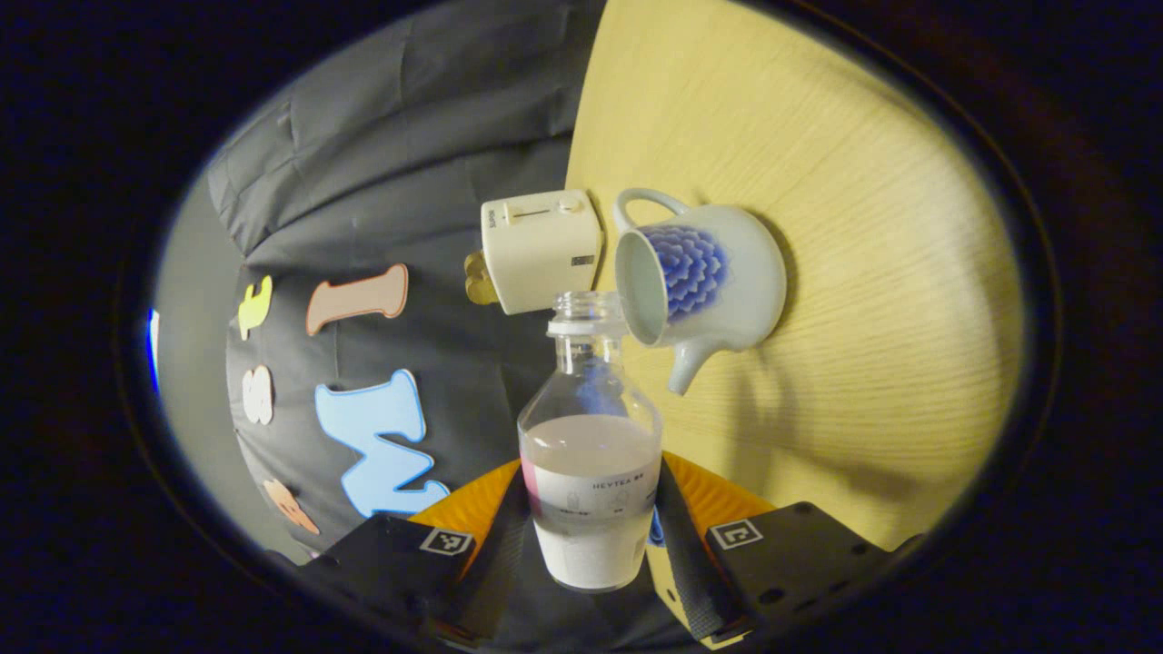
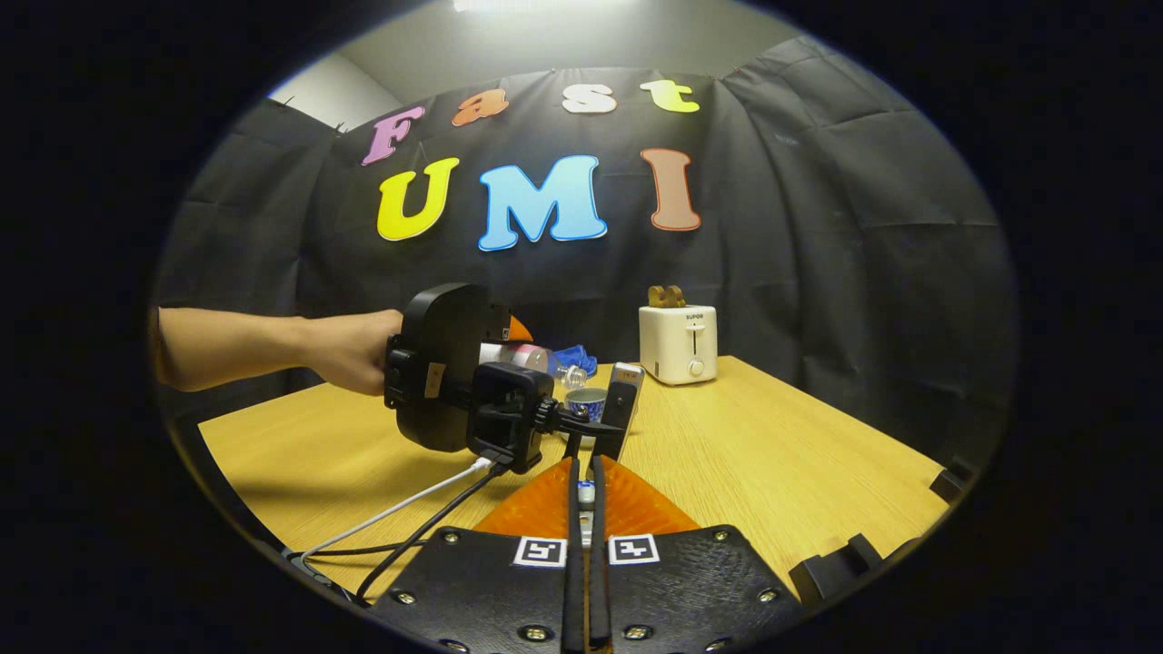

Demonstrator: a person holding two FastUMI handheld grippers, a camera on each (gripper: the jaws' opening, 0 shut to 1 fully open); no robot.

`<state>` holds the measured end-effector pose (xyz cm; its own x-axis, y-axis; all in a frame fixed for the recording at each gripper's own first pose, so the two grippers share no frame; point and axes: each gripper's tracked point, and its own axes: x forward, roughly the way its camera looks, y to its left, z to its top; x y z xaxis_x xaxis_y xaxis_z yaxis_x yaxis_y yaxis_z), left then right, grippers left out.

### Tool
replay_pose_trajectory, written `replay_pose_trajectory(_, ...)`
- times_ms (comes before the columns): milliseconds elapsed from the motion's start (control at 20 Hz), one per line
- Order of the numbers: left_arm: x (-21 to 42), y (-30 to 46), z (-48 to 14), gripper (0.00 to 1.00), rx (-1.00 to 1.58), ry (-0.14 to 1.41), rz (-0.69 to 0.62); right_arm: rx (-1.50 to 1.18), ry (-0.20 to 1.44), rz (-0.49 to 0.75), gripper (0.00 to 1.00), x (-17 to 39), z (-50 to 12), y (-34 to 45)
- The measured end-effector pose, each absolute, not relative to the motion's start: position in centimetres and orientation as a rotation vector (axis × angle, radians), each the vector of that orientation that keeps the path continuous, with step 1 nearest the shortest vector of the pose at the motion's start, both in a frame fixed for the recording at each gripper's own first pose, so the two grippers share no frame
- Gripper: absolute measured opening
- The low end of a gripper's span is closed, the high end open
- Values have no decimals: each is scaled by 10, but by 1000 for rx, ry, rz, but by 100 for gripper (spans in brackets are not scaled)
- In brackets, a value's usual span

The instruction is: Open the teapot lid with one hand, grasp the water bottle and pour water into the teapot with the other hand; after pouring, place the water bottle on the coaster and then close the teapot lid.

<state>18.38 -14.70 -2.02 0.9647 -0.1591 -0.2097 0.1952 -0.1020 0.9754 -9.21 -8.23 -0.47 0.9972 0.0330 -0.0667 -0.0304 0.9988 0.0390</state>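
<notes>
Booth with dark cloth wall and pale wooden surface

A black cloth wall [image 2: 818,227] hangs in folds ahead of the right tool, its creases catching light from a bright strip at the ceiling [image 2: 563,27] above. A plain grey wall [image 2: 327,91] shows past the cloth's upper left edge. The light-grained wooden surface [image 2: 772,454] spreads beyond the tool, a white toaster [image 2: 678,343] standing near its far edge against the cloth.

- "SUPOR" on the front of the white toaster [image 2: 678,343], above its lever slot
- Square black-and-white coded markers [image 2: 587,550] on the gripper body, well in front of the toaster
</notes>
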Motion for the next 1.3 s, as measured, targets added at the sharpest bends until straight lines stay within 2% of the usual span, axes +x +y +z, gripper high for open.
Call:
replay_pose_trajectory(400, 163, -81, -1, 87, 1063, 29, -205, 21, 5, 48, 2, -82, 26, -76)
replay_pose_trajectory(650, 128, -1, 6, 87, 547, 54, -61, -23, -8, 68, 2, -44, 35, -64)
replay_pose_trajectory(850, 116, 31, 5, 87, 221, 53, -34, -4, 1, 85, 2, -9, 31, -52)
replay_pose_trajectory(950, 123, 57, 9, 86, 117, 36, 31, 4, 2, 87, 2, 3, 29, -49)
replay_pose_trajectory(1100, 136, 82, 7, 86, -2, 50, 57, 15, 14, 80, 2, 14, 24, -50)
replay_pose_trajectory(1300, 156, 89, 8, 86, 20, 56, 57, 26, 31, 76, 2, 22, 17, -54)
